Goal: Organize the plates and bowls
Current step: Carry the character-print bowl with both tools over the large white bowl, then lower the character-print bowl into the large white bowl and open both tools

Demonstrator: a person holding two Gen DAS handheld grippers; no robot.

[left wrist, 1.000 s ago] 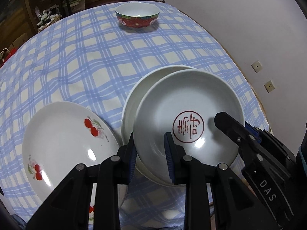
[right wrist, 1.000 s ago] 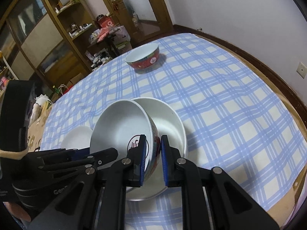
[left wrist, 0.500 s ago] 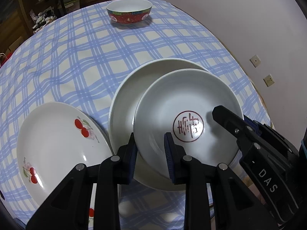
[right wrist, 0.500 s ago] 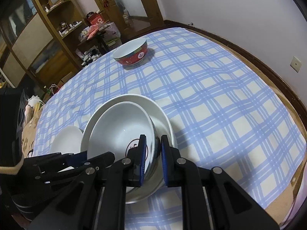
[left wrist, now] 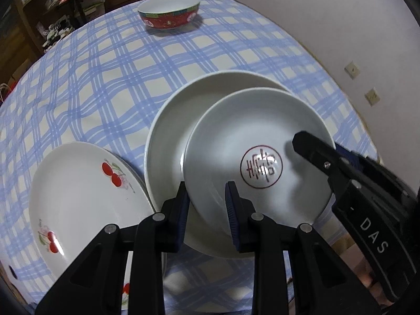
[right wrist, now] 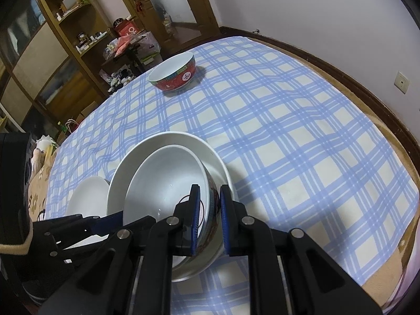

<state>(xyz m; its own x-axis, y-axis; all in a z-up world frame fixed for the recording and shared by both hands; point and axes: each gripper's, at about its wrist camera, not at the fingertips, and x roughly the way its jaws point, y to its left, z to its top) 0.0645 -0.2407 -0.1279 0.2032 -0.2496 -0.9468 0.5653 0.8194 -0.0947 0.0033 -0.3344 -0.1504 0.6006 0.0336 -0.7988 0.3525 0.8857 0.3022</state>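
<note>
Round table draped in a blue-and-cream checked tablecloth (left wrist: 110, 84), its edge close to a plain white wall with two wall sockets (left wrist: 352, 69). Beyond the far edge, wooden shelving (right wrist: 52, 42) crowded with small items, and a wooden door.

Near the front of the table, a wide white bowl (left wrist: 170, 131) resting on the cloth. Inside it, tilted and off-centre, a smaller bowl with a red seal mark (left wrist: 252, 141) on its white inside and red pattern outside. Right gripper (right wrist: 208, 218) clamped on that bowl's rim, one pad inside, one outside. Left gripper (left wrist: 206, 208) straddling the opposite rim, jaws slightly parted; firm contact impossible to tell.

Just left of the bowls, a white plate with red cherries (left wrist: 78, 197), atop others stacked beneath. At the far side, well apart, a red patterned bowl (left wrist: 169, 11) standing upright alone.
</note>
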